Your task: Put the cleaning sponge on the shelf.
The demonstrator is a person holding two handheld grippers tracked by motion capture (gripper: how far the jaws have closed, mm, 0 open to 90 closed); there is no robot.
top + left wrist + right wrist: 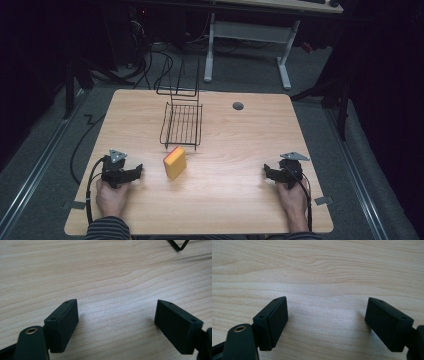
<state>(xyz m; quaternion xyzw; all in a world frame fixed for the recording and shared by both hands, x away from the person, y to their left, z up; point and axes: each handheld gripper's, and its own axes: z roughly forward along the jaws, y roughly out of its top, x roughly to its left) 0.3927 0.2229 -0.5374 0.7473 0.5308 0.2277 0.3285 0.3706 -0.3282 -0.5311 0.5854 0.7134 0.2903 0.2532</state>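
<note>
A yellow sponge with a pink-red top edge stands on the wooden table, just in front of a black wire rack. My left gripper rests near the table's front left, a short way left of the sponge, with its jaws wide apart over bare wood. At the front right my right gripper also rests on the table, open, with nothing between its jaws. A hand holds each gripper from behind.
A corner of the wire rack shows at the top right of the left gripper view. A round grey grommet sits at the table's back right. Behind the table a white desk frame and cables lie on the floor.
</note>
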